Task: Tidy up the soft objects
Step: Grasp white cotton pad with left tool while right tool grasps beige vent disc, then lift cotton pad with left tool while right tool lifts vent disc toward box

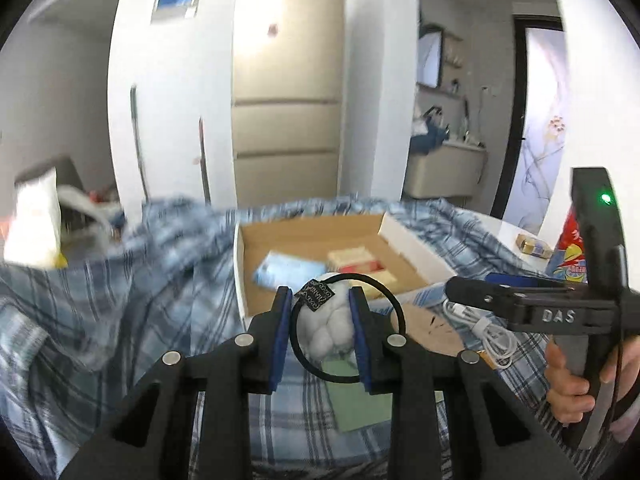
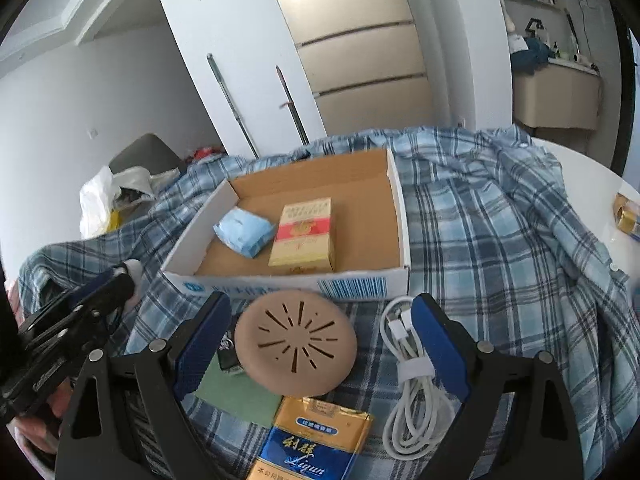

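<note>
1. Left gripper [image 1: 320,330]: fingers clamped on a white pom-pom [image 1: 329,328] with a black hair tie [image 1: 394,304], held above the plaid cloth [image 1: 132,280].
2. Right gripper [image 2: 322,354]: fingers wide apart, nothing gripped; tan disc [image 2: 295,343] and cable [image 2: 404,376] lie between them (on the cloth).
3. Beyond: open box [image 2: 394,200] holding blue pack [image 2: 243,236] and carton [image 2: 303,238].

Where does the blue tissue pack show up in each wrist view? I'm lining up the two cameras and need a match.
Left wrist view: the blue tissue pack lies in the cardboard box, just above centre, beyond the left gripper.
Right wrist view: the same pack sits left of centre, in the box's left part, beside the yellow and red carton.
Shared landmark: the cardboard box on the plaid cloth.
</note>
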`<state>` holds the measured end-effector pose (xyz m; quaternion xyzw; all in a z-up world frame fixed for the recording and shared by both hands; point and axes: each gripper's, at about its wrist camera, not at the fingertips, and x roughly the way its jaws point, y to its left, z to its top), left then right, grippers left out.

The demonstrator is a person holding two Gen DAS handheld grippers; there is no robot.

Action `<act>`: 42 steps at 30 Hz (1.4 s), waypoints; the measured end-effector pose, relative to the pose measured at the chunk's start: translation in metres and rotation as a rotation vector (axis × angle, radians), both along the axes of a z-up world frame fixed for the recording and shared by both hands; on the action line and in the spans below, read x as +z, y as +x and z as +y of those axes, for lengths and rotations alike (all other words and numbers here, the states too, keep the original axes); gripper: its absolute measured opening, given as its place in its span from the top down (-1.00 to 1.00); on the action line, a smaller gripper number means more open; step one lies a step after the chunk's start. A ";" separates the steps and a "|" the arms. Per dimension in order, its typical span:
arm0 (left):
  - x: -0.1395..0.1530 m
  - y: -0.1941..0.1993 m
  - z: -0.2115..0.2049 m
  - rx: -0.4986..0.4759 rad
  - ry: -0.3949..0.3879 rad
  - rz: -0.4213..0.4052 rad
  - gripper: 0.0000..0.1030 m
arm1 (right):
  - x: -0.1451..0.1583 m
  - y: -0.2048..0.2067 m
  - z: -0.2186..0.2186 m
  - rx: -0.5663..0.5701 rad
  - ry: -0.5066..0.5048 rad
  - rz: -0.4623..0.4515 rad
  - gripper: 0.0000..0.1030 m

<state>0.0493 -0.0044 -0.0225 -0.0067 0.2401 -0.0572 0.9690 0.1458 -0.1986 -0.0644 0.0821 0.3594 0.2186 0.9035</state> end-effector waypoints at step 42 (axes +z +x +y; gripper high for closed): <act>0.001 -0.007 -0.007 0.023 0.038 -0.043 0.41 | -0.034 0.014 0.032 0.179 -0.066 0.167 -0.43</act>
